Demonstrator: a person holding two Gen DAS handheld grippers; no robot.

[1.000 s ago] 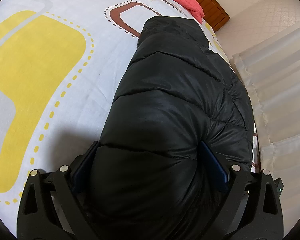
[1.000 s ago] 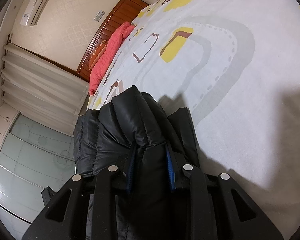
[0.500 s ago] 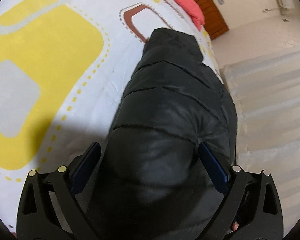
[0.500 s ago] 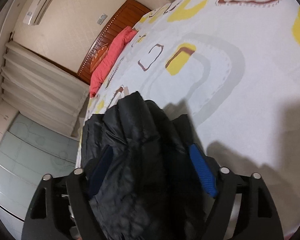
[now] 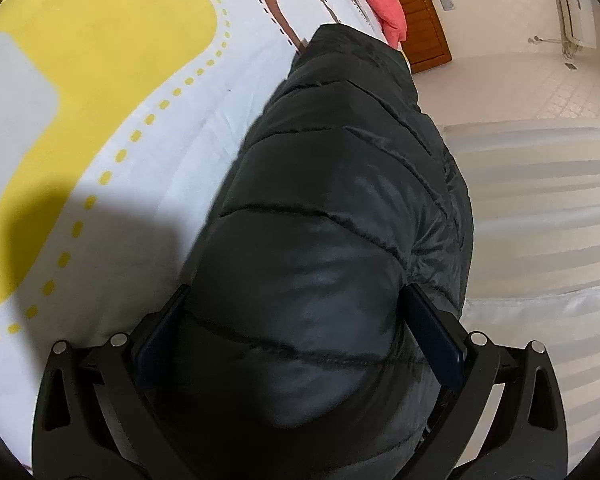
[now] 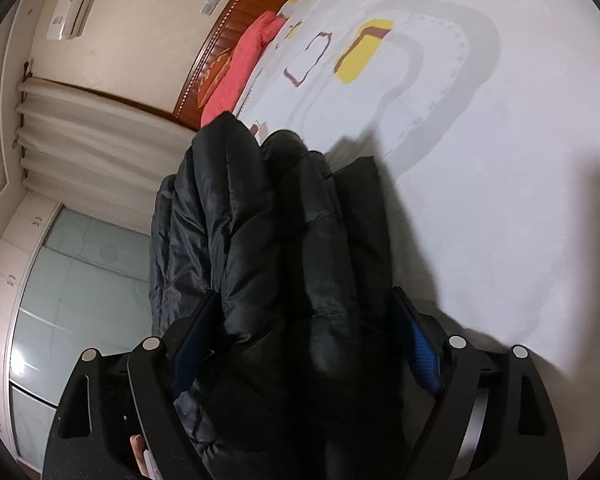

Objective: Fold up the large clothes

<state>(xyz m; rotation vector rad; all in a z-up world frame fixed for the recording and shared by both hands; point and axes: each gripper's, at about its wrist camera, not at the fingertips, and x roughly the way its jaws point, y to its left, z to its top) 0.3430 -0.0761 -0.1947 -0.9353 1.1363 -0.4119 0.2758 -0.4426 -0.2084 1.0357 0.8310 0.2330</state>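
Bedspread (image 5: 112, 92) in white with yellow and brown shapes lay under a black puffer jacket (image 5: 340, 208), bunched along the bed's edge beside the pale curtain (image 5: 540, 208). The left gripper (image 5: 300, 344) stood wide, both blue pads flanking a thick padded fold — whether they pressed it I could not tell. The right gripper (image 6: 304, 344) was opening, its jaws spread around the jacket's folded layers, pads off the fabric.

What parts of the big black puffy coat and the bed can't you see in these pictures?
- Left wrist view: the black puffy coat fills the left gripper, hiding the bed beneath it.
- Right wrist view: the right gripper is opening around the coat; the coat's near end runs off the bottom edge.
- Both views: sleeves, zipper and front cannot be told apart in the dark folds.
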